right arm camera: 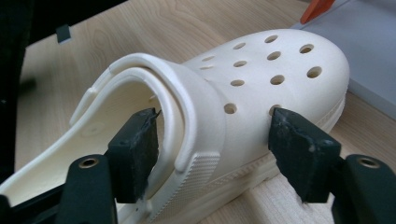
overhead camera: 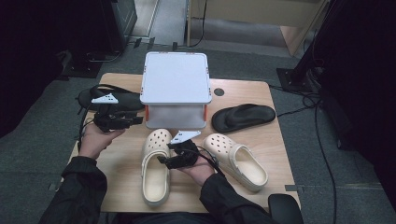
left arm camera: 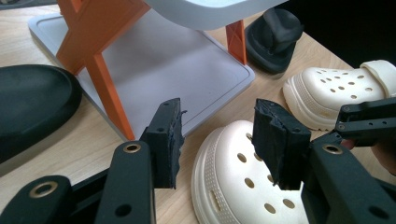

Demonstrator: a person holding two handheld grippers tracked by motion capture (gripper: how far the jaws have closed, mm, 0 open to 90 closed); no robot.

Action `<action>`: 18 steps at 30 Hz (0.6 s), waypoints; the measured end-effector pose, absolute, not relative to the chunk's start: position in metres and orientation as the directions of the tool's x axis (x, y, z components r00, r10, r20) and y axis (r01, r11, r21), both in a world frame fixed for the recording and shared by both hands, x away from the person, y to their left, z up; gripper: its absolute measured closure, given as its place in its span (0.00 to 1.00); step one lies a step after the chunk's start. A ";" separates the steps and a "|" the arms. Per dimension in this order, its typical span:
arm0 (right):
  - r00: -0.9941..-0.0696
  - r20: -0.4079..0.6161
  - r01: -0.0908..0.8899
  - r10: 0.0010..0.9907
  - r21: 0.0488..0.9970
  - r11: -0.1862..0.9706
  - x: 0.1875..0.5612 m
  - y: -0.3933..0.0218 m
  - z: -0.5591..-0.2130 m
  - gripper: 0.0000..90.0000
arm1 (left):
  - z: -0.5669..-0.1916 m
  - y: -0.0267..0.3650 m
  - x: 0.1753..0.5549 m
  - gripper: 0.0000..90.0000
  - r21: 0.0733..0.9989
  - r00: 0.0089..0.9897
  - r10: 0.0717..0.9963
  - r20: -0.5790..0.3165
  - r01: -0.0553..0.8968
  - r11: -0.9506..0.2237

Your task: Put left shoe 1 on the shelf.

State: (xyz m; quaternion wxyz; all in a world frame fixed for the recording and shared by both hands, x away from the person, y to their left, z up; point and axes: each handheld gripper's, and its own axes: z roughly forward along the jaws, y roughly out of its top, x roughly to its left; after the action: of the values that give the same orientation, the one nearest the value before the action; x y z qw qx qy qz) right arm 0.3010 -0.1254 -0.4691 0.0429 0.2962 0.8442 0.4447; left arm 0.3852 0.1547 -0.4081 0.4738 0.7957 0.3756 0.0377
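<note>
My right gripper (overhead camera: 180, 148) sat over the cream perforated foam clog (overhead camera: 155, 164) lying on the pale wooden table (overhead camera: 261, 140) in front of me, toe toward the white two-tier shoe rack with orange legs (overhead camera: 176, 88). In the right gripper view that clog (right arm camera: 243, 98) lay between the jaws, one pad inside the opening by the heel strap, the other outside at the side wall near the toe holes. The jaws stood apart, and I could see a slight gap at each pad, so nothing was clamped.

My left gripper (overhead camera: 122, 120) hung off to the left with jaws apart and nothing between them. Its view looked past them onto the clog's toe (left arm camera: 238, 186) just beneath, the rack's base close behind.

The second cream clog (overhead camera: 238, 159) lay right of my hand, angled outward. One black flip-flop (overhead camera: 243, 116) lay right of the rack, another (overhead camera: 109, 99) left of it.
</note>
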 end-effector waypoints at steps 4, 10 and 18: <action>-0.820 0.158 0.447 0.551 0.777 0.442 0.300 -0.123 -0.470 0.38 | -0.397 0.152 0.385 0.60 0.786 0.728 0.637 -0.254 0.539 -0.302; -0.803 0.177 0.475 0.569 0.767 0.431 0.303 -0.125 -0.467 0.49 | -0.377 0.149 0.389 0.60 0.809 0.742 0.631 -0.227 0.504 -0.301; -0.793 0.142 0.466 0.593 0.769 0.439 0.305 -0.134 -0.462 0.69 | -0.356 0.139 0.406 0.60 0.833 0.761 0.617 -0.203 0.465 -0.300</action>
State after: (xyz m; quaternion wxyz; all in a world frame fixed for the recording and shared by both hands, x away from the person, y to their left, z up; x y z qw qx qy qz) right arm 0.3051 -0.1335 -0.4620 0.0744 0.3133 0.8448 0.4273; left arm 0.4061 0.1386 -0.3559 0.4864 0.8023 0.3371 0.0778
